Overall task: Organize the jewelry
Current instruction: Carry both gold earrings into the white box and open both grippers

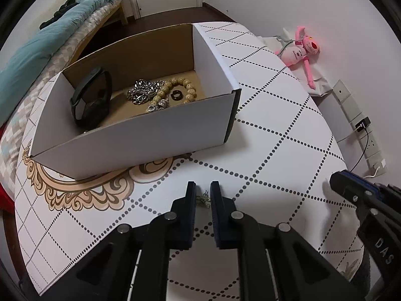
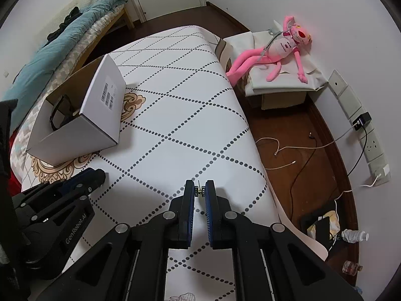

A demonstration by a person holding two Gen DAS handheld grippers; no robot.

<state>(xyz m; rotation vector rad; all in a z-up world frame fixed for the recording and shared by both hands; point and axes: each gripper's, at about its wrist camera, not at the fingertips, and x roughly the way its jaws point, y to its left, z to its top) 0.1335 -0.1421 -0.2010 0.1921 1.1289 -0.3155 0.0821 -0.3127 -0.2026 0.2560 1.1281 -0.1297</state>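
The box (image 1: 140, 135) already holds a black band (image 1: 91, 97), a chain (image 1: 142, 91), beads (image 1: 175, 87) and a dark ring (image 1: 176, 94), so most of the task looks done. Two small pieces are left. At 6 o'clock from the box, the left gripper (image 1: 203, 195) has narrow jaws around an earring (image 1: 203, 199) lying on the table (image 1: 275, 130); whether it already grips, I cannot tell. The right gripper (image 2: 199, 191) pinches a small stud (image 2: 199, 192) between its tips. Only the left view shows the inside of the box; only the right view shows the stud.
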